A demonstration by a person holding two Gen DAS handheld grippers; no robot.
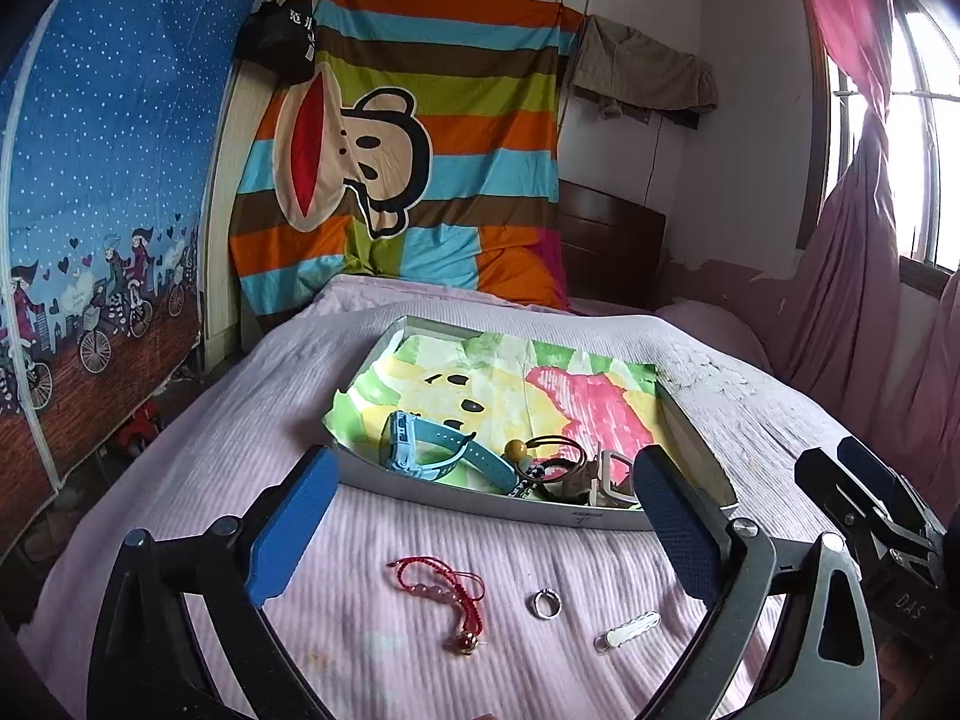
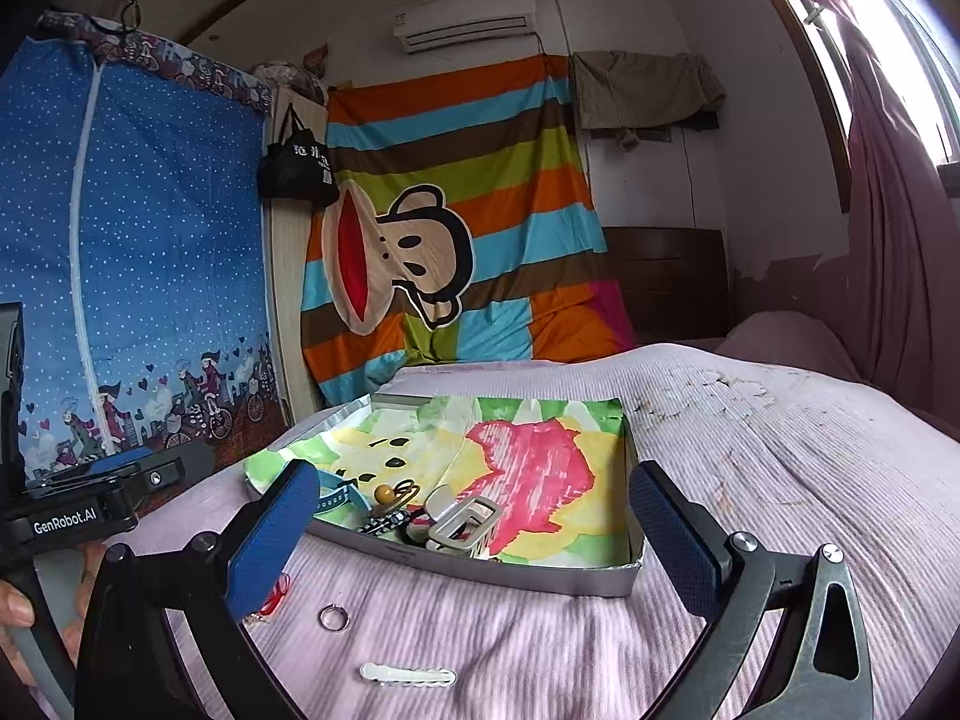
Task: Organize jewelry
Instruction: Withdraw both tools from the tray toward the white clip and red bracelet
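Jaws gape wide and empty on both grippers. Near the bed's front edge, outside the box (image 1: 516,513), lie the bracelet (image 1: 447,594), ring (image 1: 545,603) and hairclip (image 2: 408,673); soft bedding might swallow that thin ring when pinched.

My left wrist camera sits low over the bed (image 1: 180,480), looking forward past its own fingers at the box (image 1: 480,501) — close, slightly from the left. My right wrist camera looks the same way from further right, equally near the box (image 2: 510,576). Both views share the box, ring (image 1: 545,603) (image 2: 333,618), hair clip (image 1: 627,631) (image 2: 408,674) and striped wall cloth (image 1: 432,138) (image 2: 480,192).
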